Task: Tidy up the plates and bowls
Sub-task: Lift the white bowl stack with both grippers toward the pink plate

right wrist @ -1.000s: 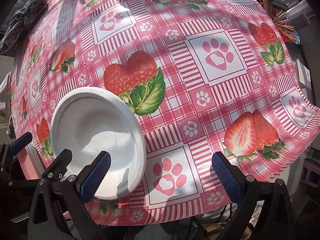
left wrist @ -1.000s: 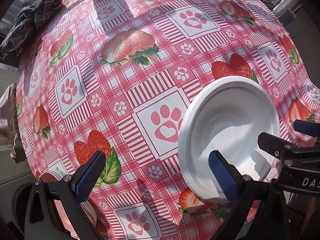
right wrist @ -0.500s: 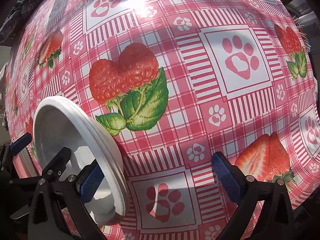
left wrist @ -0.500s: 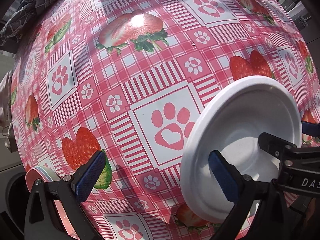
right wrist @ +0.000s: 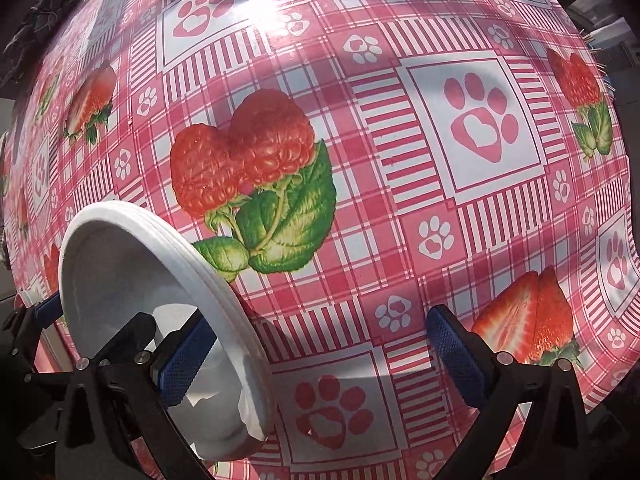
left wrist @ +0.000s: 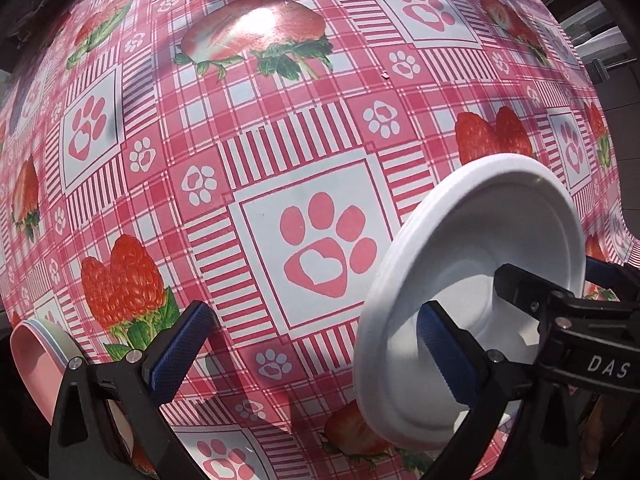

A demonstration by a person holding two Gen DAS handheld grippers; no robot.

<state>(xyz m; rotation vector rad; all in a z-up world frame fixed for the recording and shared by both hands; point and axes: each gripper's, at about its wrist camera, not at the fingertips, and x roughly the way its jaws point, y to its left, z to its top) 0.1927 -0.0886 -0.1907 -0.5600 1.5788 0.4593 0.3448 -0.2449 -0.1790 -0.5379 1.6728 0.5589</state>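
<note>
A stack of white foam plates [left wrist: 492,240] stands tilted up on its edge near the table's front edge, its hollow side facing the cameras. My left gripper [left wrist: 312,316] is open; its right finger [left wrist: 444,352] reaches into the hollow of the plates. My right gripper [right wrist: 320,320] is open too, with its left finger [right wrist: 180,360] inside the same white plates [right wrist: 132,276]. The layered rims show along the plates' right edge in the right wrist view. Neither gripper's jaws close on the stack.
A pink dish with a striped rim [left wrist: 36,356] sits at the lower left in the left wrist view. The table carries a red checked cloth [left wrist: 280,152] with strawberries and paw prints. Its right edge [right wrist: 628,240] drops off close by.
The white plates have tipped from lying nearly flat to standing steeply on edge. Both grippers have come closer to the tablecloth, still open.
</note>
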